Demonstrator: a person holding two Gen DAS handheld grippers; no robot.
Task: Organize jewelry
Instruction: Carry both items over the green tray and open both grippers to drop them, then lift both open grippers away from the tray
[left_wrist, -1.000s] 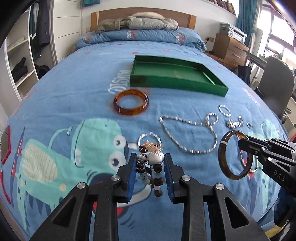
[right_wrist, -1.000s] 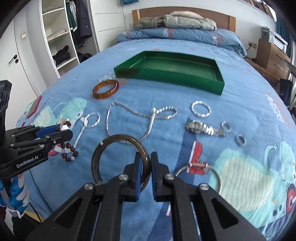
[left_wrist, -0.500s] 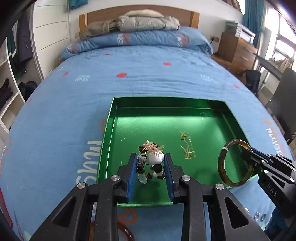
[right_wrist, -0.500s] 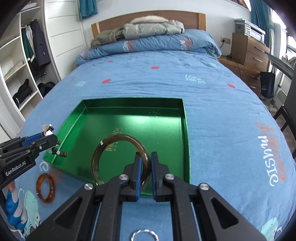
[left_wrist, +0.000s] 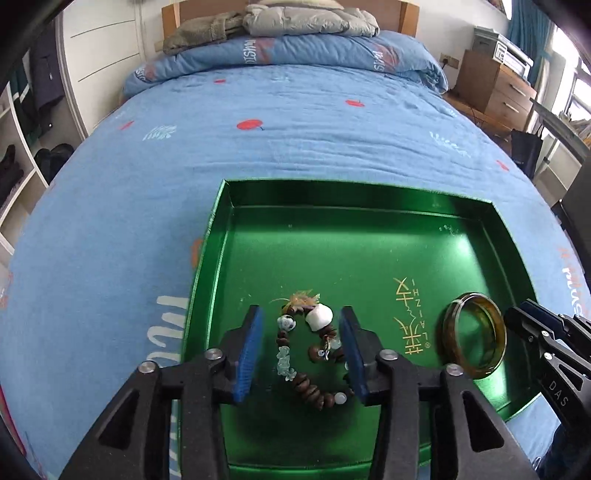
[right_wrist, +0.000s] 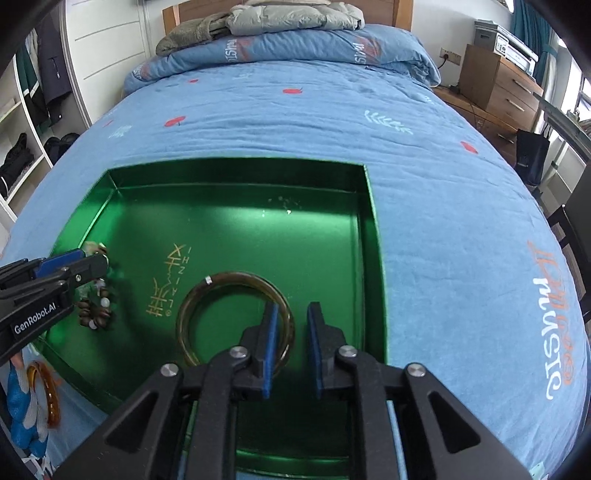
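Blue bedding printed with small red and white motifs spreads under everything, and on it sits the green tray (left_wrist: 369, 206), shiny-floored with gold lettering.

Inside it, on my left, lies the beaded bracelet (left_wrist: 308, 354): dark wooden beads, a few pale glassy ones, a fat white bead and a tuft of orange thread. It is limp and light, so it will slump into whatever shape it lands in; I judge the white bead or a bunched run of wooden beads the surest place to pinch, since a single strand would slide out. My left gripper (left_wrist: 301, 354) is opening around it, the blue pads apart on either side; the right pad may still brush the beads.

On my right, the dark amber bangle (right_wrist: 236, 315) is down in the tray near its right wall. It looks rigid and smooth, probably brittle if dropped on metal, and best held across the band at one point of the rim. My right gripper (right_wrist: 291, 341) is opening too, its jaws only narrowly parted, with the bangle's near rim beside the left pad.

Outside the tray, an orange bangle (right_wrist: 46, 395) waits on the bedding.
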